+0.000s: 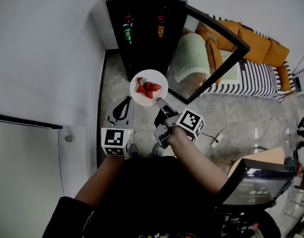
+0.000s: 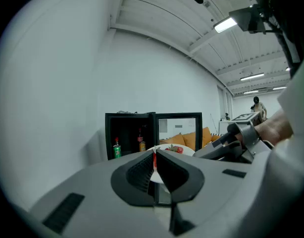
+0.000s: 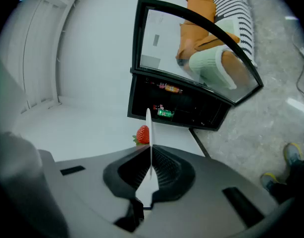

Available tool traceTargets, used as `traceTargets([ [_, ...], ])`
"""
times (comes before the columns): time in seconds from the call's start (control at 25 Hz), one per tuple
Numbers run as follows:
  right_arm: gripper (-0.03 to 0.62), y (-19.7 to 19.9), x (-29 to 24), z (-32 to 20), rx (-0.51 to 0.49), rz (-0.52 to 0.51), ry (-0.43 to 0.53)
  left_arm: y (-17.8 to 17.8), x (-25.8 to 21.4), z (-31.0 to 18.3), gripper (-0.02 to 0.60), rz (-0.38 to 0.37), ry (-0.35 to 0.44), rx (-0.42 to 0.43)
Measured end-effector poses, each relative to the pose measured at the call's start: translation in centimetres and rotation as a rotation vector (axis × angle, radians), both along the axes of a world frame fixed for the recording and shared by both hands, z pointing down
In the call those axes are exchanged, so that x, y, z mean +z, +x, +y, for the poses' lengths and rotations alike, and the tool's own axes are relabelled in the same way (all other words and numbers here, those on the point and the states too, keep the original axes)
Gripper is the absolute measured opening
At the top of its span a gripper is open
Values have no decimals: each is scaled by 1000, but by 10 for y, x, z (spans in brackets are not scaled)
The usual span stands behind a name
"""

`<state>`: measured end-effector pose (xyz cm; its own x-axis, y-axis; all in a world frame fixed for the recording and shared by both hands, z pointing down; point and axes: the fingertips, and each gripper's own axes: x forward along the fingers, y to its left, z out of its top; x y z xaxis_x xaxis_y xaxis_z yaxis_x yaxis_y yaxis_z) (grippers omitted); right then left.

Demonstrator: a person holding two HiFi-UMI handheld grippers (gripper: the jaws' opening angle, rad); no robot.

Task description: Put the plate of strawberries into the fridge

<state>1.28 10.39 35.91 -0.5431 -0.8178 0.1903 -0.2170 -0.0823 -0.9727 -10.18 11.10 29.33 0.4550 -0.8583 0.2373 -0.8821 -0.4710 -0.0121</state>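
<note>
Clamping rim of round white plate (image 1: 155, 76), right tool (image 1: 160, 103); red strawberries (image 1: 148, 87); left tool (image 2: 154, 157) pressed together; black glass-doored fridge (image 1: 142, 9)

right gripper (image 1: 160, 102) reaches forward, jaws clamped on plate (image 1: 153, 75) rim; left gripper (image 1: 126, 104) alongside, jaws together.

The plate (image 1: 151, 75) is white and the strawberries (image 1: 148, 88) on it are red with green tops. At upper centre the fridge (image 1: 142, 14) is black, holding a green can (image 1: 127, 33) and an orange-red bottle (image 1: 161, 29). At upper right the sofa (image 1: 251, 41) is orange and its throw (image 1: 261, 76) is black-and-white striped. The floor (image 1: 241, 115) is mottled grey. The left marker cube (image 1: 116, 141) and right marker cube (image 1: 190, 123) show black-and-white squares.
</note>
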Motion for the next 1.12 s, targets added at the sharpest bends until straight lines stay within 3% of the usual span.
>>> traceTargets([
  [0.24, 15, 7, 4, -5, 16, -12, -5, 10, 0, -11, 18, 7, -2, 9],
  [0.48, 15, 18, 8, -4, 37, -88, -27, 23, 6, -8, 18, 4, -23, 8],
  [0.84, 15, 47, 21, -23, 17, -113, -39, 49, 21, -21, 18, 15, -48, -51],
  [1.12, 14, 56, 24, -24, 30, -151, -48, 48, 20, -22, 18, 15, -42, -82],
])
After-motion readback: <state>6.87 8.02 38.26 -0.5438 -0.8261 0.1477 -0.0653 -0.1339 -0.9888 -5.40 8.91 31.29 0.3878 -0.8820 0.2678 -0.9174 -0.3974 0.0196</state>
